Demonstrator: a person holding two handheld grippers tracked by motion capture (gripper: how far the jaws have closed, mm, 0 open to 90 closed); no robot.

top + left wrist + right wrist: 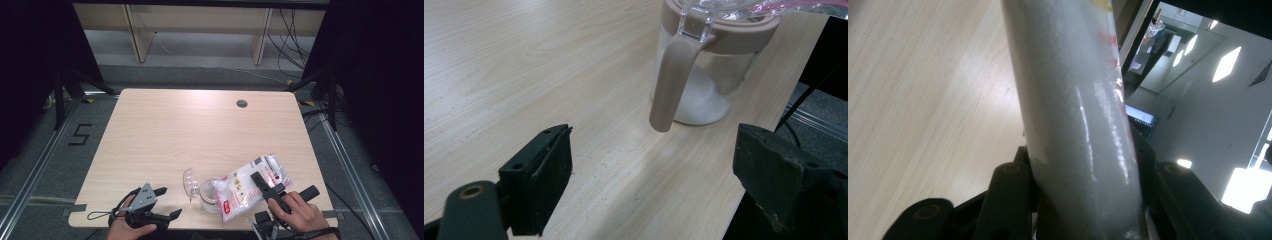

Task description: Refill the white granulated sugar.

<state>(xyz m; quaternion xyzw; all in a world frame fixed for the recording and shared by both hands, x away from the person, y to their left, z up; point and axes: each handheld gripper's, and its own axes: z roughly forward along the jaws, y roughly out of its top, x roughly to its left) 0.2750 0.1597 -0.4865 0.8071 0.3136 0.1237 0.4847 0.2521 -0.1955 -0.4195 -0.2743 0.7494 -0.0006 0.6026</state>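
Light wood counter (pixel 165 130), mostly bare. Right claw (pixel 264 184) clamps a white-powder bag (pixel 248 186) tipped over the lidded jar (pixel 209 195) near the front edge: looks like the pour step. Left claw (pixel 162 202) wide, empty, left of the jar; next, probably steady its handle (pixel 671 82). Room far and left.

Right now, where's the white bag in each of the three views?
High view: bag lower right, tilted over the jar, held by the right gripper.
Left gripper view: pink-printed corner at the top right edge.
Right gripper view: centre, clamped between the jaws.
Shared landmark: the wooden table.
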